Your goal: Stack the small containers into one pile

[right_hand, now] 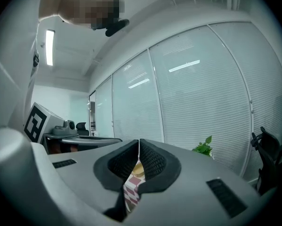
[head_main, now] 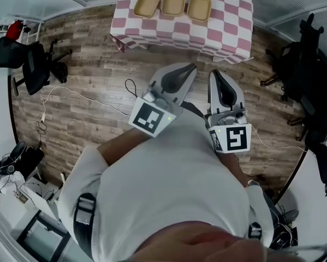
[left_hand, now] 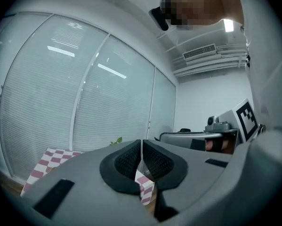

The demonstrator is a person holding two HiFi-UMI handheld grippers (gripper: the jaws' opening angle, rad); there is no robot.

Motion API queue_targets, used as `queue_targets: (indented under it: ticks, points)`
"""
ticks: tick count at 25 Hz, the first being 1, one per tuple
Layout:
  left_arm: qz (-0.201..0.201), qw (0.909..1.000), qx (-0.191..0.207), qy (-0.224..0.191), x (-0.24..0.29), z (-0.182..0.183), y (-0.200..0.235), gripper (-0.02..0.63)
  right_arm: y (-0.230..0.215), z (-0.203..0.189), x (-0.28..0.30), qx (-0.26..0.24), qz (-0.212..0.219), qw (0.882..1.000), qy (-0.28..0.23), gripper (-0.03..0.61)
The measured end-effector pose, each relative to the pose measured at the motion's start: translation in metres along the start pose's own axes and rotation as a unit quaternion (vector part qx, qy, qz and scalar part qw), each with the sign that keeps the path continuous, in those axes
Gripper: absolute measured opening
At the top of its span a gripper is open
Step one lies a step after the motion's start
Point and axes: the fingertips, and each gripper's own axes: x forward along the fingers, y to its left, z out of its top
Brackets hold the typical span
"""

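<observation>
As left tool (head_main: pixel 189 69), right tool (head_main: pixel 216 76) sit closed, containers (head_main: pixel 173 4) well ahead

Three containers (head_main: pixel 173 3) are being kept in a row on the table (head_main: pixel 179 34), with left gripper (head_main: pixel 191 67) and right gripper (head_main: pixel 214 74) held abreast before it.

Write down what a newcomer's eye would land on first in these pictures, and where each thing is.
First comes the pink-and-white checked table at the top of the head view, with three tan containers side by side on it, not yet stacked. Next come the left claw and right claw in the middle, both shut and empty, pointing toward the table but short of it.
</observation>
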Motion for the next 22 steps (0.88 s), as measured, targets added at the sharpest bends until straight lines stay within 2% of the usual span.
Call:
queue_targets:
  ticks: [10,17,22]
  points:
    - [0.009,0.9998,-0.012,0.014,0.027,-0.006,0.052,0.041,-0.012,-0.004,0.055,0.002,0.011,1.0,0.012,0.034]
    - [0.009,0.9999,-0.008,0.011,0.066,0.007,0.124,0.041,-0.03,0.002,0.128,-0.019,0.009,0.999,0.026,0.032]
    - [-0.006,0.9999,-0.009,0.001,0.094,0.02,0.167,0.041,-0.045,0.009,0.177,-0.026,0.001,0.999,0.03,0.032]
